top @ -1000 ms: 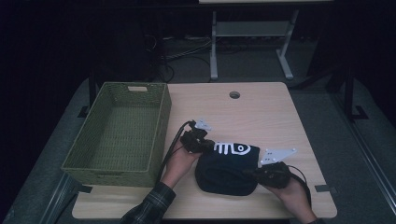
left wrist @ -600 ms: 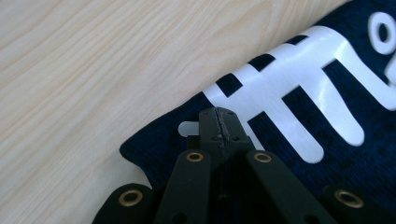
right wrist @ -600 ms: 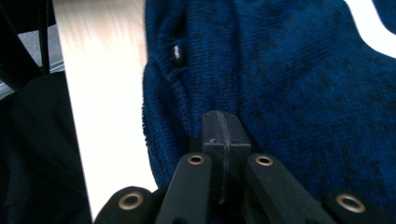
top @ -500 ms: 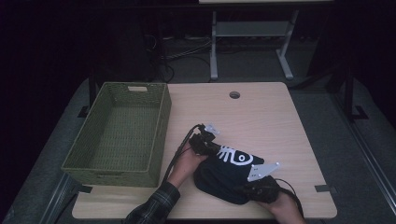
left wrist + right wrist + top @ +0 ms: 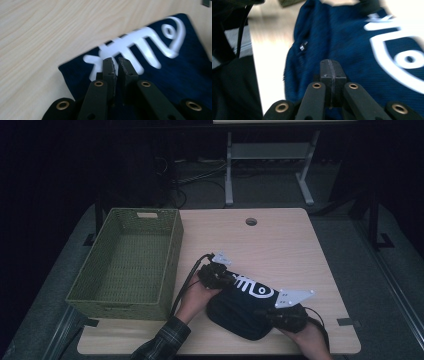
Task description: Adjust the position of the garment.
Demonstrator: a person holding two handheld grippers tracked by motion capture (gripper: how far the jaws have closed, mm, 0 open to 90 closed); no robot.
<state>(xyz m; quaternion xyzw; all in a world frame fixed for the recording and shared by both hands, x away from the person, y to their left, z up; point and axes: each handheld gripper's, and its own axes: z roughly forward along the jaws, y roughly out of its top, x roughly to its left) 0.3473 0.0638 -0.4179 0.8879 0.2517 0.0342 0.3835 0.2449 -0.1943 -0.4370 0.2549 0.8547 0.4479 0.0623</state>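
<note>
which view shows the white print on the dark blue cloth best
The left gripper view: the white print lies close, sharp and nearly whole. The high view shows it small; the right gripper view catches a blurred part.

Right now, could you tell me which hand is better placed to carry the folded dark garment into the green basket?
Probably the left: the left gripper sits at the folded dark garment's end nearest the green basket, while the right gripper is at its far end.

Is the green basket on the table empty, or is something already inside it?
Empty. In the high view the green basket shows only its bare woven floor, and the dark blue garment lies on the table beside it.
</note>
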